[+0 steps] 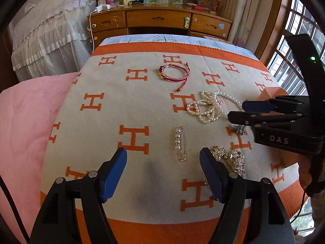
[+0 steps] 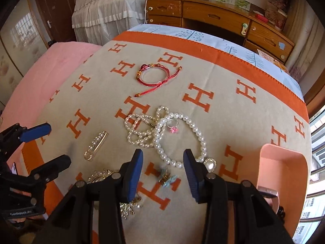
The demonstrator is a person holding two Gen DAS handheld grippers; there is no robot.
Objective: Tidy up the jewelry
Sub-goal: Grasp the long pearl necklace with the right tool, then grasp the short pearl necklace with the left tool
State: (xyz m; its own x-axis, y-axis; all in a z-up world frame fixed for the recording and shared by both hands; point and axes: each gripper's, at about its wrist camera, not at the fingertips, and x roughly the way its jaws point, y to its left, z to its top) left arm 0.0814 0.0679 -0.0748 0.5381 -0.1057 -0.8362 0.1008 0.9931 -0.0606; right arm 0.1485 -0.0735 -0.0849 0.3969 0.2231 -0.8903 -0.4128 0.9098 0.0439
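Observation:
Jewelry lies spread on an orange-and-beige blanket (image 1: 142,105). My left gripper (image 1: 162,172) is open and holds nothing. It hovers just short of a pearl safety pin (image 1: 180,143), with a silver brooch (image 1: 229,158) by its right finger. My right gripper (image 2: 163,152) is open above a small blue flower piece (image 2: 166,178), which lies under the gap untouched. Just beyond are a pearl necklace with a pendant (image 2: 210,164), a pink-stone ring (image 2: 173,127) and a heap of pearl strands (image 2: 140,130). A red cord bracelet (image 2: 154,75) lies farther back.
A peach-coloured tray (image 2: 284,170) sits on the blanket at the right, beside my right gripper. A pink cover (image 1: 26,122) borders the blanket on the left. A wooden desk (image 1: 158,20) stands behind, windows at the right. The two grippers are close together.

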